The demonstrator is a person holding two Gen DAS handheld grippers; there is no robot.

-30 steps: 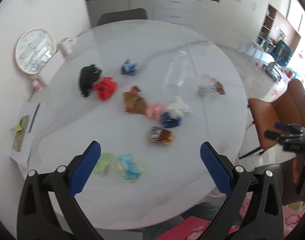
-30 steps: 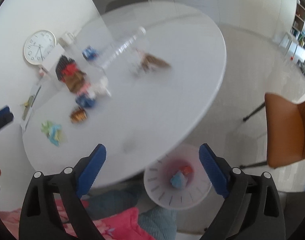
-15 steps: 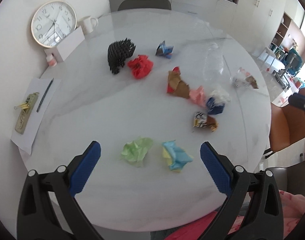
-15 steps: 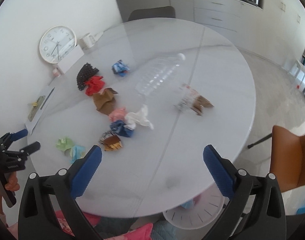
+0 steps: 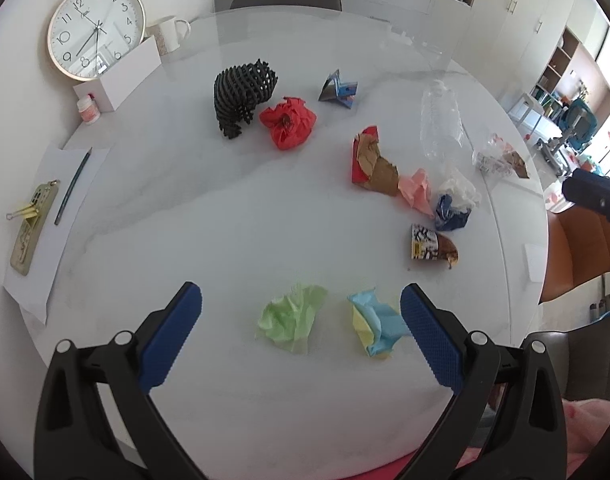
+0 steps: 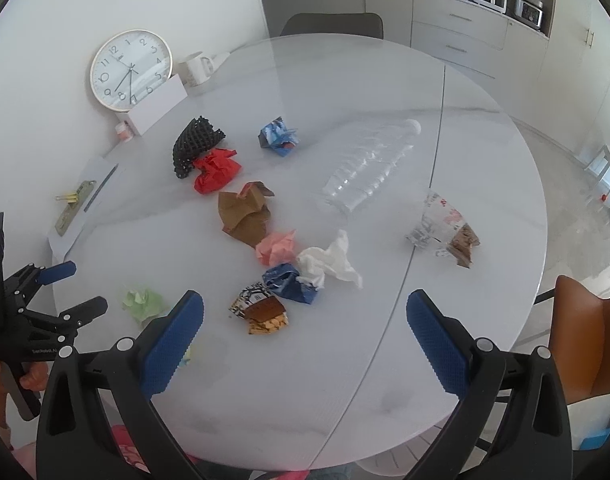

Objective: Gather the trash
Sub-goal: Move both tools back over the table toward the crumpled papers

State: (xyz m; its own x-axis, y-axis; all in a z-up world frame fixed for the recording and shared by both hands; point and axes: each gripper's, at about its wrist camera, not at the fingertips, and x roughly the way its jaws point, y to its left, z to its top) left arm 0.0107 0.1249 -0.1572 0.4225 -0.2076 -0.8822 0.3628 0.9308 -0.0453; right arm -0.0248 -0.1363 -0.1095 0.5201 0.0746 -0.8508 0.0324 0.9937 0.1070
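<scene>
Green wad (image 5: 291, 318) between open left tongs (image 5: 301, 312)

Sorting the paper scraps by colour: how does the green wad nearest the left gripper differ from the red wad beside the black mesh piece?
The green wad is pale and lies at the near edge, between the open left gripper fingers in its view; the red wad is vivid and lies farther back. The green wad touches nothing, with a gap to the blue-and-yellow wad; the red wad sits against the black mesh piece. Both are crumpled paper lying on the white table.
</scene>
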